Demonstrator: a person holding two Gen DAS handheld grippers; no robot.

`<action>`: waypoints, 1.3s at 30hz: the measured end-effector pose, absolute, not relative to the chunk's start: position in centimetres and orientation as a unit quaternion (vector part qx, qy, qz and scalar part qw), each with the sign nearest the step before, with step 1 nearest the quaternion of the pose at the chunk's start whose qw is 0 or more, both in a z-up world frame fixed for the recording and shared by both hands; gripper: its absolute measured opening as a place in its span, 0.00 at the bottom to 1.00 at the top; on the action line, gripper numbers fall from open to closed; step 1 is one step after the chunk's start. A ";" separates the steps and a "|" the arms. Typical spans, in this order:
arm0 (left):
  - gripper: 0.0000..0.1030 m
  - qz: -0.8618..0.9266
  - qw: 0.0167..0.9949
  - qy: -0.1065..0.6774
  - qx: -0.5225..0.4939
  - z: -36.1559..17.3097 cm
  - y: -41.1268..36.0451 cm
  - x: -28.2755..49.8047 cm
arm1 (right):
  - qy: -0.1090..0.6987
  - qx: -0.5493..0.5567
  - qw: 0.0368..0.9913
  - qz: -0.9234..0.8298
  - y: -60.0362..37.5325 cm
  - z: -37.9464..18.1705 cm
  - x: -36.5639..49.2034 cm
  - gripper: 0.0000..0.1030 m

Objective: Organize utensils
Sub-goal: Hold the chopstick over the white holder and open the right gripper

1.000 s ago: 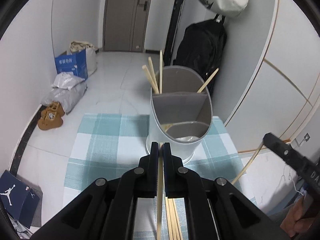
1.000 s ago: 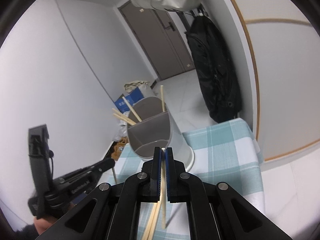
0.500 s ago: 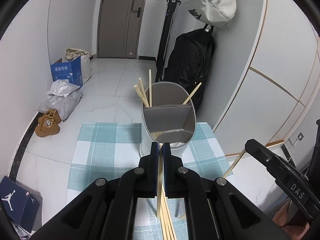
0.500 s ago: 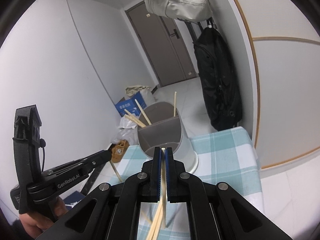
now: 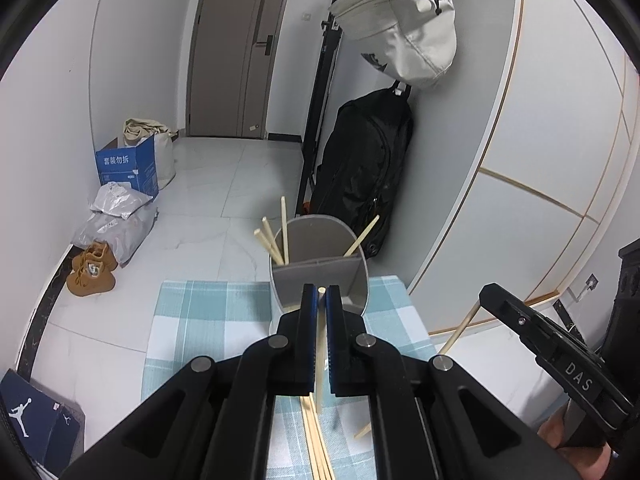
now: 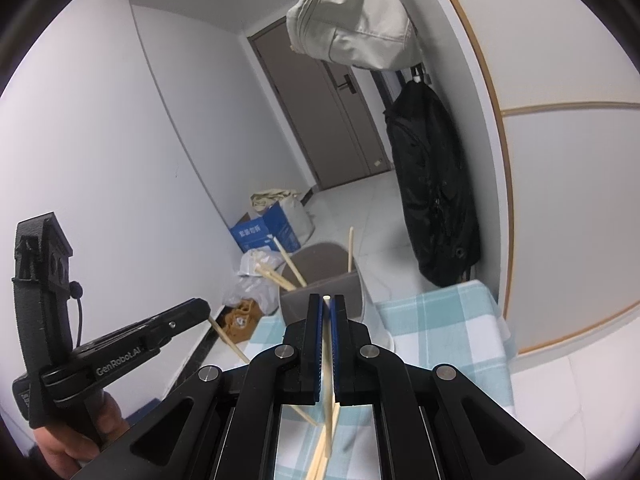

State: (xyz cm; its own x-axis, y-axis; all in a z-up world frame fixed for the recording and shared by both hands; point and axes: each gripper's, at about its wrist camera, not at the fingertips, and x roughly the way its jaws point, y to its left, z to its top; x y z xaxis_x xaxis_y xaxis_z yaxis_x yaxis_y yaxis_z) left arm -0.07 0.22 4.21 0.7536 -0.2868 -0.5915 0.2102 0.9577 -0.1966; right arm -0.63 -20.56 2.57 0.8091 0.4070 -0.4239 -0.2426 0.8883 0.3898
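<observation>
The left gripper [image 5: 319,300] is clenched on a single chopstick [image 5: 319,344], whose lower end is cut off behind the black linkage. Directly below it, loose chopsticks [image 5: 316,440] lie on the checked cloth [image 5: 192,304] covering the desk, their near ends running out of frame.

The right gripper [image 6: 327,308] likewise grasps one chopstick [image 6: 329,364] between its blue pads, its tip just showing above the jaws; the stick hangs down toward more chopsticks on the cloth, partly hidden by the frame.

Just ahead of both grippers stands the grey divided holder [image 5: 320,264], its base screened by the jaws. Four chopsticks lean out of its far compartment; what the near compartment holds cannot be made out.

To the right of the left gripper, the cloth ends at the desk edge, with open floor beyond. A black backpack [image 5: 360,176] hangs against the wall behind the holder, a pale bag [image 5: 400,28] above it. Farther left on the floor sit brown shoes [image 5: 92,268], grey parcels and a blue box [image 5: 128,164].
</observation>
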 end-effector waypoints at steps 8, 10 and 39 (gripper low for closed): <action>0.00 -0.140 0.939 0.308 -0.062 7.4 0.2 0.9 | 0.234 0.155 0.944 0.176 -20.8 6.0 0.9 0.03; 0.00 -0.134 0.943 0.295 -0.069 8.5 0.6 1.1 | 0.226 0.147 0.946 0.178 -20.7 7.1 1.4 0.03; 0.00 -0.093 0.943 0.285 -0.145 11.4 2.7 11.6 | 0.190 0.054 0.955 0.220 -16.4 14.4 15.0 0.03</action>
